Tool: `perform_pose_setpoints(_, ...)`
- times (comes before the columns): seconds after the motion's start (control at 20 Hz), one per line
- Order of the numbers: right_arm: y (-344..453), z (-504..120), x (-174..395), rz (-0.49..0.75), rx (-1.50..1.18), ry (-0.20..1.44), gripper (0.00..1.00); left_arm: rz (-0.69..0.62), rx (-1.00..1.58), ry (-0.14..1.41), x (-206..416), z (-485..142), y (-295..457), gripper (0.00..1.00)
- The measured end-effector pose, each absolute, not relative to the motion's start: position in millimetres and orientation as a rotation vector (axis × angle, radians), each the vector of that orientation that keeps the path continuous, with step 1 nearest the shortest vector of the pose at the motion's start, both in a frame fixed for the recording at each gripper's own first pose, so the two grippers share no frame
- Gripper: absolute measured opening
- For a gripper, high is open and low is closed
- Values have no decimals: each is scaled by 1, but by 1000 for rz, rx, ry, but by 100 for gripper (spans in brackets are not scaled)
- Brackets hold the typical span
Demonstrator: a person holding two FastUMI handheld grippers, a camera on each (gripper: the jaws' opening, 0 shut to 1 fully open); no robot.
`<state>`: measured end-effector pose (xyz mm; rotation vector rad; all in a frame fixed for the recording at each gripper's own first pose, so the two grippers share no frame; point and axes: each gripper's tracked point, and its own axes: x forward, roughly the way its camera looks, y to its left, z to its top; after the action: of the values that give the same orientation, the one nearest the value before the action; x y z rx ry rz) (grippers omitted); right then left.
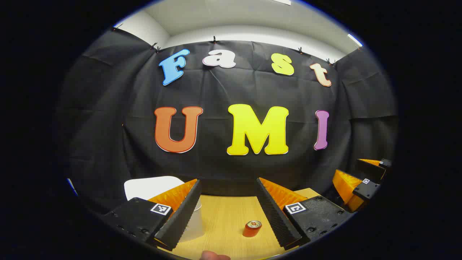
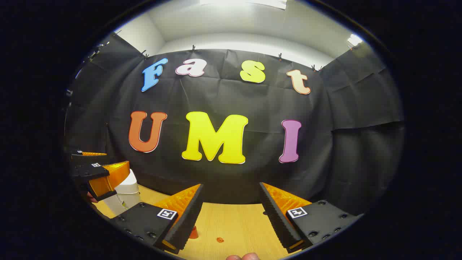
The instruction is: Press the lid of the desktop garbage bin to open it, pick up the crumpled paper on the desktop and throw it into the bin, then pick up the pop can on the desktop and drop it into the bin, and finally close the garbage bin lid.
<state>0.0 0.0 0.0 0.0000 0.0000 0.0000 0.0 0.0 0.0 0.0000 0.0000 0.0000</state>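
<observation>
Judging from how things lie, I take the pop can to be the step in hand. The pop can (image 1: 252, 228) stands upright on the tabletop (image 1: 223, 216), ahead of my left hand-held gripper (image 1: 227, 213) and nearer its right finger than its left. That gripper is released, its fingers spread wide with nothing between them.

The desktop garbage bin (image 1: 193, 222) sits just beyond the left finger, partly hidden by it; a white panel (image 1: 151, 186) rises behind, which I read as its lid raised, though I can't be sure. I cannot see any crumpled paper, so I guess it is already in the bin.

My right hand-held gripper (image 2: 229, 216) is released too, empty, with bare tabletop ahead of it. In the right gripper view the bin (image 2: 124, 196) lies far off to the left, behind the other gripper.

To do this well I would drop the left gripper lower, shift it right until the can sits centred between the fingers, then clench around its middle, not the rim, so it stays upright and doesn't tip or roll on contact.
</observation>
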Motion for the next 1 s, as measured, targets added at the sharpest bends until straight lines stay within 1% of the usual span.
perform_pose_setpoints(0.1,-3,-3,1,5,13,18,93,16,18,0,-3,0,4,98)
perform_pose_setpoints(0.15,-5,-6,2,6,21,26,95,25,24,0,-1,0,6,99)
perform_pose_setpoints(0.5,-33,4,12,-23,32,12,94,67,49,-16,6,9,6,98)
perform_pose_setpoints(0.6,-38,2,16,-28,48,18,92,73,52,-17,7,10,3,99)
perform_pose_setpoints(0.7,-42,1,19,-31,50,23,92,70,53,-22,8,10,-1,99)
perform_pose_setpoints(0.8,-45,-2,21,-30,57,28,96,65,56,-17,10,8,-7,98)
perform_pose_setpoints(0.85,-46,-3,22,-30,58,31,95,65,55,-13,10,5,-10,98)
perform_pose_setpoints(1.0,-48,-7,25,-18,56,39,95,75,49,1,13,1,-12,98)
